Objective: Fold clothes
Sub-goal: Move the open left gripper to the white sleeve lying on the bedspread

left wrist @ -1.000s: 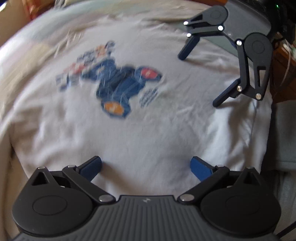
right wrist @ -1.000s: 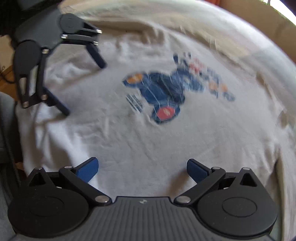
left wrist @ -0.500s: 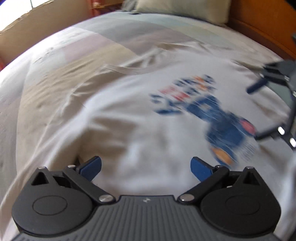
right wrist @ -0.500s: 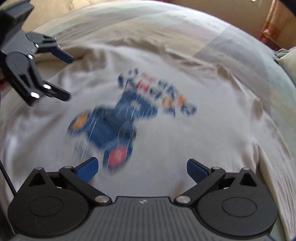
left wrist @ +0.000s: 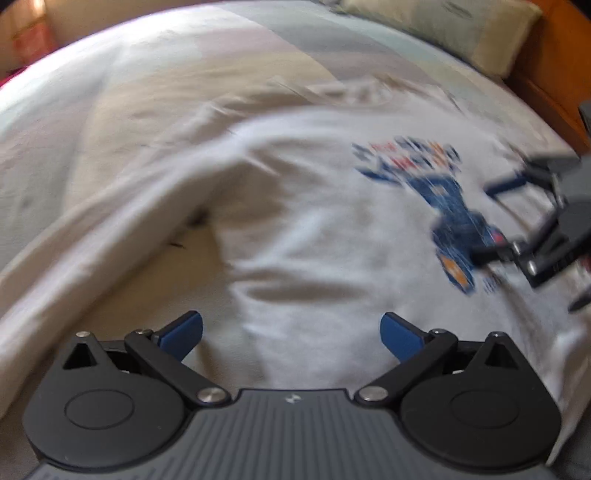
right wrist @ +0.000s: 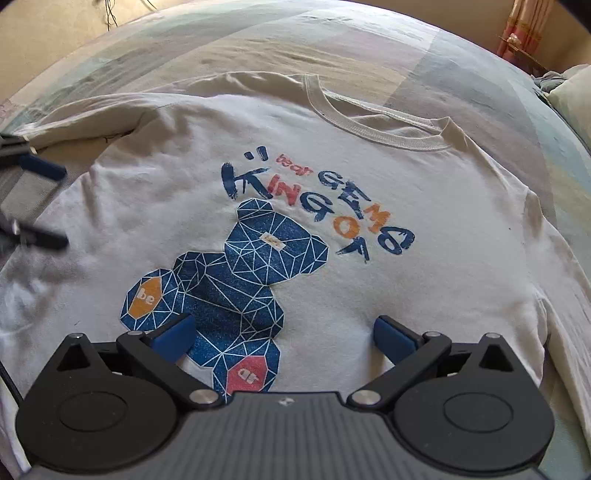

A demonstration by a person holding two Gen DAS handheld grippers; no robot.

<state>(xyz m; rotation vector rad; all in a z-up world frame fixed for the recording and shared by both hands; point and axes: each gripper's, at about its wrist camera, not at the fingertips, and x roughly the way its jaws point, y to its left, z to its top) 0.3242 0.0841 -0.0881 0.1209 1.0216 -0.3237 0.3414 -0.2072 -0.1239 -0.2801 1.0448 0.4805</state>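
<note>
A white T-shirt (right wrist: pixel 424 280) lies face up and spread out on the bed, with a blue geometric bear print (right wrist: pixel 240 284) and its ribbed collar (right wrist: pixel 373 129) on the far side. My right gripper (right wrist: pixel 284 336) hovers open over the bear's lower part and holds nothing. In the same view my left gripper (right wrist: pixel 55 205) shows blurred at the left edge, open, near the shirt's side. The left wrist view is blurred: my left gripper (left wrist: pixel 291 332) is open above the T-shirt (left wrist: pixel 314 236) beside a rumpled sleeve (left wrist: pixel 140 218). My right gripper (left wrist: pixel 487 219) hangs open over the print (left wrist: pixel 450 214).
The bed cover (right wrist: pixel 332 44) has pale pastel patches and reaches past the shirt on all sides. A pillow (left wrist: pixel 443 33) and a wooden headboard (left wrist: pixel 546 81) stand at the far right of the left view. Another pillow (right wrist: pixel 572 96) sits at the right edge.
Both views have swung from the shirt's lower edge up toward the print and collar. The grippers have drifted apart, the left toward the sleeve side. Both stayed open.
</note>
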